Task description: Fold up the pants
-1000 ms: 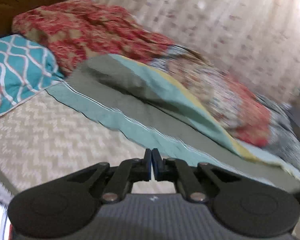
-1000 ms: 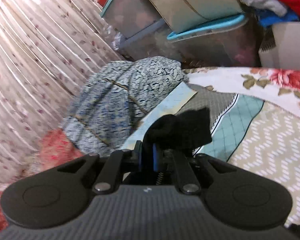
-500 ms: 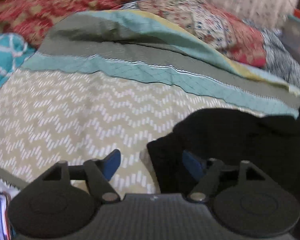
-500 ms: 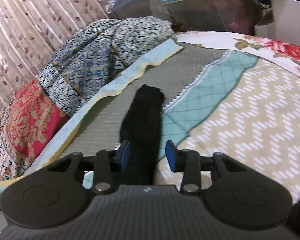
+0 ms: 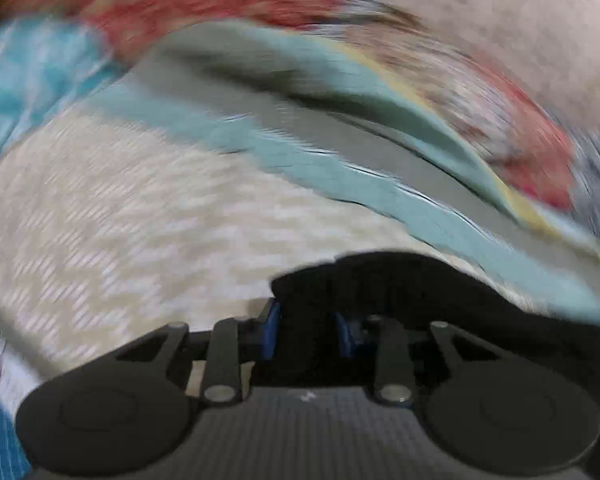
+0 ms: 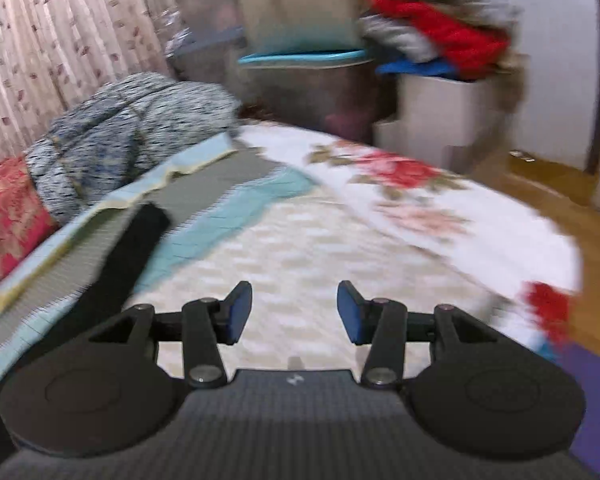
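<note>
A: Where are the black pants right now?

B: On the bed, lying on the beige zigzag bedspread. In the left wrist view a bunched end of them sits directly in front of the left gripper, with the rest spreading off to the right over the teal band of the cover.

A: Is that gripper holding them?

B: Black cloth fills the gap between its blue pads, and the fingers press in on it from both sides, so it looks clamped on the fabric. The view is heavily blurred, though.

A: And the right gripper?

B: Its fingers stand wide apart with nothing between them, over the bare bedspread. From that camera a long strip of the pants lies to its left, across the grey and teal bands, apart from the pads.

A: Anything behind?

B: A blue-grey patterned quilt, a floral sheet and a pink curtain
</note>
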`<state>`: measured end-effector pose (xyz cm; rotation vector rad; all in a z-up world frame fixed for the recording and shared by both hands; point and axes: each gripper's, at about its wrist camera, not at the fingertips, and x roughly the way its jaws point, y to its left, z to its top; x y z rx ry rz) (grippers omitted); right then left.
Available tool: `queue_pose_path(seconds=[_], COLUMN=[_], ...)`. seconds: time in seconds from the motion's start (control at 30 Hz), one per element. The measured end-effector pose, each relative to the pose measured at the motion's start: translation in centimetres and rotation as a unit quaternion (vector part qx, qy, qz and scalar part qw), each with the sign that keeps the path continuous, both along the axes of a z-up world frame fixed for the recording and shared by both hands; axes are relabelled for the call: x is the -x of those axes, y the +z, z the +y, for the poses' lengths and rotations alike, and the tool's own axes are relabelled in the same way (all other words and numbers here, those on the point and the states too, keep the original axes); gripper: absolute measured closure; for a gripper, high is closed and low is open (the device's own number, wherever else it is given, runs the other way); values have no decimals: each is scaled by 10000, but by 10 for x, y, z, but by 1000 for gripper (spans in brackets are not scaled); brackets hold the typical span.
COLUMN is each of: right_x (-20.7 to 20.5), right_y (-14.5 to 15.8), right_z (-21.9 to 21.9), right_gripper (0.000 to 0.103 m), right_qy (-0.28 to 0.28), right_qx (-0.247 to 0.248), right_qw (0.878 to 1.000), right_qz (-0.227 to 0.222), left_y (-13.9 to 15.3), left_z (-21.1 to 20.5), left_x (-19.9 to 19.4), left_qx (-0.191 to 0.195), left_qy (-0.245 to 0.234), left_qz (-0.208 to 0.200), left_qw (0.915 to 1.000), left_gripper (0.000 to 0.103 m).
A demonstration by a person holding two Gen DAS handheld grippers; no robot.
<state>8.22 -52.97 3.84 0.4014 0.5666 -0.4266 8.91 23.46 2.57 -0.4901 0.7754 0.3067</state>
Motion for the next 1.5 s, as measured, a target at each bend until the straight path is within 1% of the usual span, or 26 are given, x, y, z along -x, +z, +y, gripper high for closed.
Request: queue_pose_path(seconds=[0.07,0.1,0.13,0.2,0.27,0.37,0.43,0.5,0.53,0.6,0.67,0.73,0.77,0.8,0.83,0.87,0.97,1.03,1.07,1.13,1.2,1.27,1.3,1.37,1.4,1.5], right_x=[27,36,46,64,79,91,95,103,105,106,104,96,89,82,74,68,62,63,64,67,70,70,71,71,74,97], right_y=[-14,-21,-28,-40,-51,-68,-76,-82,-86,-92,-99,-103,-104,-103,-100,-93,-48,-9,8,32,41,32,22,-3,-14,-44], right_z=[-7,-9,-8,-2,7,18,24,27,28,27,25,25,26,28,31,32,34,36,38,48,61,72,75,79,78,65], right_gripper=[51,51,51,51,51,51,51,51,51,51,51,51,55,66,95,96,97,97,97,97,97,94,93,92,92,92], right_qy=[-125,-127,-114,-33,62,160,200,201,190,178,100,73,115,127,66,-18,65,248,414,749,955,1137,1169,1073,993,765], right_qx=[-338,-526,-703,-1042,-1410,-1897,-2186,-2557,-2764,-3168,-3497,-3768,-3895,-3922,-3816,-3647,-3256,-2980,-2872,-2579,-2332,-2188,-2116,-1877,-1845,-2443], right_qw=[9993,9985,9974,9944,9897,9814,9752,9655,9595,9460,9337,9229,9178,9170,9225,9297,9381,9387,9380,9409,9485,9567,9616,9746,9772,9663], right_qz=[-115,-118,-111,-171,-248,-255,-275,-440,-511,-662,-760,-785,-764,-715,-576,-512,-1177,-1714,-1898,-2065,-1919,-1548,-1298,-591,-346,-270], left_y=[-8,-7,-4,8,17,26,26,19,14,-5,-25,-37,-38,-37,-34,-26,22,54,67,83,79,57,38,10,-2,-8], left_z=[16,16,13,1,-5,-9,-11,-19,-23,-30,-42,-54,-58,-60,-58,-51,-27,-12,-5,1,4,11,11,5,4,-1], left_x=[10,18,25,46,69,111,131,148,156,162,162,153,146,139,133,131,144,162,168,185,196,201,201,200,201,201], left_qx=[581,731,711,393,346,751,1054,1506,1794,2494,3012,3229,3250,3131,3046,2966,2598,2449,2411,2005,1808,1945,2034,2111,2137,2126], left_qy=[301,200,82,-178,-296,-446,-541,-639,-642,-668,-622,-656,-697,-659,-578,-390,-218,-161,-166,-91,15,256,397,447,479,504], left_qz=[242,248,234,247,241,239,298,404,398,393,438,404,347,394,475,393,-333,-779,-902,-843,-665,-244,88,490,622,658], left_qw=[9976,9968,9972,9988,9987,9959,9925,9857,9809,9653,9505,9433,9425,9466,9495,9534,9648,9663,9661,9760,9813,9803,9783,9752,9737,9736], left_gripper=[57,56,56,39,26,24,18,6,5,0,0,3,32,67,67,75,77,77,77,77,76,75,75,75,75,72])
